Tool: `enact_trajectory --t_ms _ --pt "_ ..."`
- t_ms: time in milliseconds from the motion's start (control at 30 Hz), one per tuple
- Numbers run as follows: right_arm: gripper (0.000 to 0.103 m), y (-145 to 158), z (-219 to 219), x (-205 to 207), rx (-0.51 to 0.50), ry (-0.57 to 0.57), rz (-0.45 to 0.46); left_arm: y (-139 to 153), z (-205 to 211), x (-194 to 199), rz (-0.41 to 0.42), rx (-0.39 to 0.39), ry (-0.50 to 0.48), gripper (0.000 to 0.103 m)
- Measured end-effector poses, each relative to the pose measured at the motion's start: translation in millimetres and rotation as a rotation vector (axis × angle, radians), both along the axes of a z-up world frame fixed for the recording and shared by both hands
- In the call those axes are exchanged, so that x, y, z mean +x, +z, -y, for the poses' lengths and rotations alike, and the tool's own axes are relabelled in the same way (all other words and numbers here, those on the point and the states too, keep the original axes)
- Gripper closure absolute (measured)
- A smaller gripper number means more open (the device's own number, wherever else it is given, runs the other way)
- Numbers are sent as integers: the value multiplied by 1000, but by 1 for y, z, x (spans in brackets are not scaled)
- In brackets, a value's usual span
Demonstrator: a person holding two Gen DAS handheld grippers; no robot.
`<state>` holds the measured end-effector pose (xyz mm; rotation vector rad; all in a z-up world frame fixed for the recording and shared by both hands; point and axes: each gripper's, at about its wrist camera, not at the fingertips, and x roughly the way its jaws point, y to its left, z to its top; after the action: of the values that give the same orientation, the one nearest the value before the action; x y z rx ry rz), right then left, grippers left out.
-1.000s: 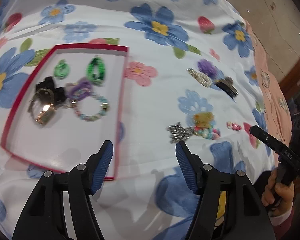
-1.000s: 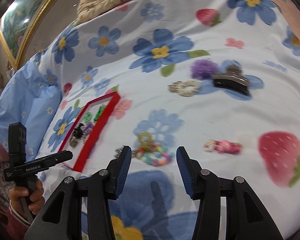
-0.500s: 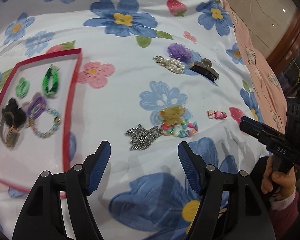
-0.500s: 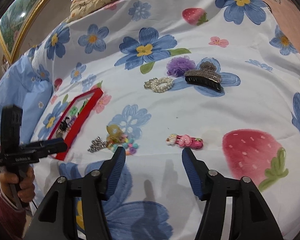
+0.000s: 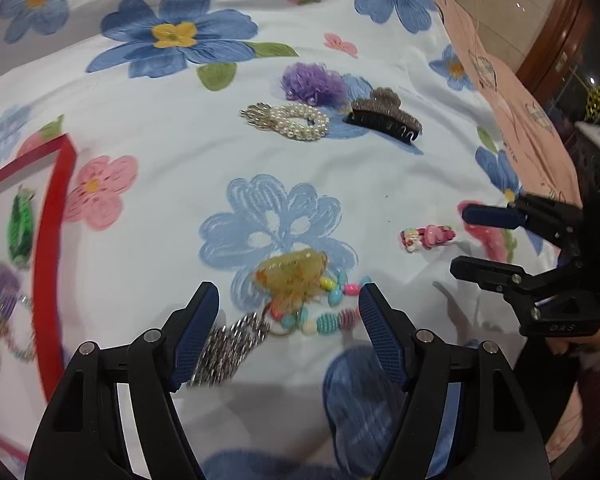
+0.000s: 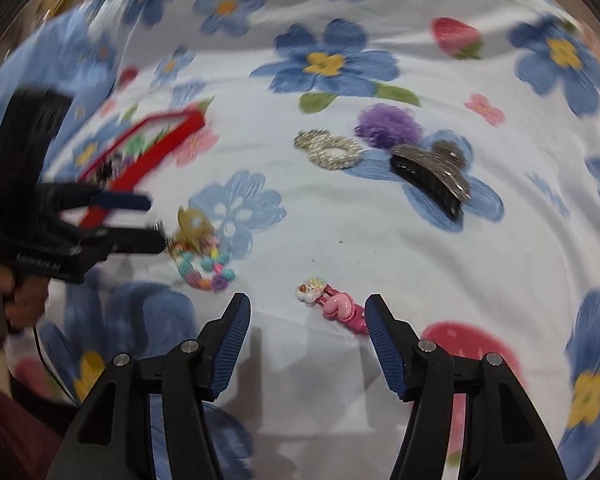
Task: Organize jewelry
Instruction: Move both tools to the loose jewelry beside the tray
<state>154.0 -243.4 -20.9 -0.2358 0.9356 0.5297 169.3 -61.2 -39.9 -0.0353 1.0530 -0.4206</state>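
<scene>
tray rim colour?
Red. The tray rim shows best in the left wrist view, at the left edge on the floral sheet.

A bead bracelet [image 5: 320, 316] in pastel colours lies flat between the left gripper's fingers [image 5: 196, 332], partly under a translucent yellow claw clip [image 5: 292, 276]. A silver chain piece [image 5: 224, 348] lies just beside the left finger of that pair. A pink cartoon hair clip [image 6: 332, 304] lies slantwise between the right gripper's fingers [image 6: 384, 340], its far end close to the right one. Well beyond both pairs lie a pearl clip [image 5: 288, 122], a purple scrunchie [image 5: 312, 84] and a dark glitter claw clip [image 5: 384, 118].
</scene>
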Motion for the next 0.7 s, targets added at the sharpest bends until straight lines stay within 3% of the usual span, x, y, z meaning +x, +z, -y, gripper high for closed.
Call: enact_trajectory --t_ms 200,333,400,567,700 --pt "41 -15 -4 16 -56 58 -25 -12 10 14 10 42 -6 32" --pt "46 -27 -1 25 -69 47 -56 -18 11 16 0 44 -23 59" --pt "70 -33 1 26 -88 34 -70 -20 8 15 -2 30 -19 59" --pt "72 -32 2 21 -92 5 -68 -17 -3 11 2 -15 10 59" --pt "73 -27 -1 14 -31 -21 -72 -10 -14 6 14 -50 35 59"
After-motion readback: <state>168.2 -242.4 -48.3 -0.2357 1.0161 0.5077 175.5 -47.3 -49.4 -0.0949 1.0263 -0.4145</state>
